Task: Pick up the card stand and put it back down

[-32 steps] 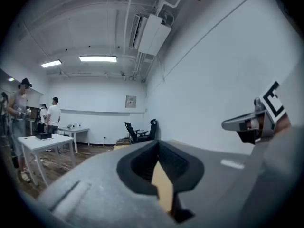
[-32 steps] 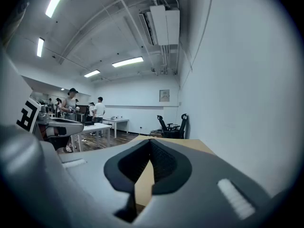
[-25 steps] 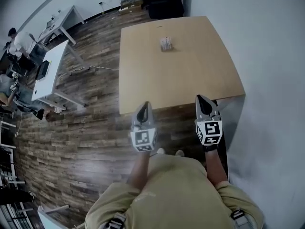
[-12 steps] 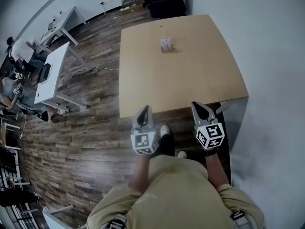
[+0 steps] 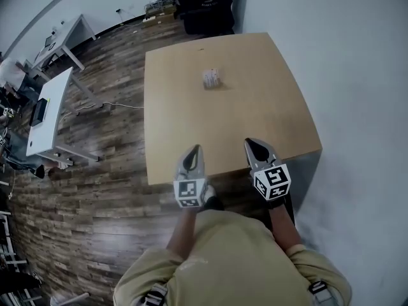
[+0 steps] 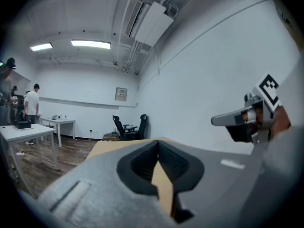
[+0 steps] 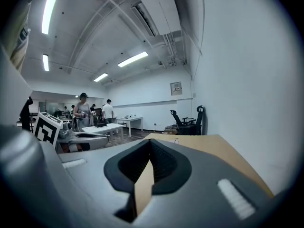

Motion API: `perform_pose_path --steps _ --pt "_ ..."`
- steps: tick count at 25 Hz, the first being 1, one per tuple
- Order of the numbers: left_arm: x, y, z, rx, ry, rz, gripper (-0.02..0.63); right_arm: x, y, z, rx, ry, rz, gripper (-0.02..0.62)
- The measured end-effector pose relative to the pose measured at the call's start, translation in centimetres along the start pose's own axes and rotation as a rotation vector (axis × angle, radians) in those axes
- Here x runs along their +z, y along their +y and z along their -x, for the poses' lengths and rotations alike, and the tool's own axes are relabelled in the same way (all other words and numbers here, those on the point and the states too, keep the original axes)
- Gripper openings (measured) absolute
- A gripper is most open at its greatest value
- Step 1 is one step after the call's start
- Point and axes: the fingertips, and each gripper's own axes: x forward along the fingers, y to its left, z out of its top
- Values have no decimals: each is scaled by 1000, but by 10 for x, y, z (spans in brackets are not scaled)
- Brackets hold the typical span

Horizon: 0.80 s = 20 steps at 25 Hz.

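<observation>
1. Small pale card stand [image 5: 212, 78] is sitting near the far edge of the square light-wood table [image 5: 191, 126].
2. Left gripper [image 5: 194, 150] and right gripper [image 5: 252, 144] are hovering over the table's near edge, both pinched closed and empty.

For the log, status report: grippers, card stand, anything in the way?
Left gripper and right gripper both shut, empty, at near edge of light wooden table. Small pale card stand untouched toward the far side. Nothing seen in between.
</observation>
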Motion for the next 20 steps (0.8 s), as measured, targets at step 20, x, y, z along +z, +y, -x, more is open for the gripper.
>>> perform_pose_path --steps 20 --pt "-22 149 -88 -17 37 77 0 18 8 -197 70 79 44 5"
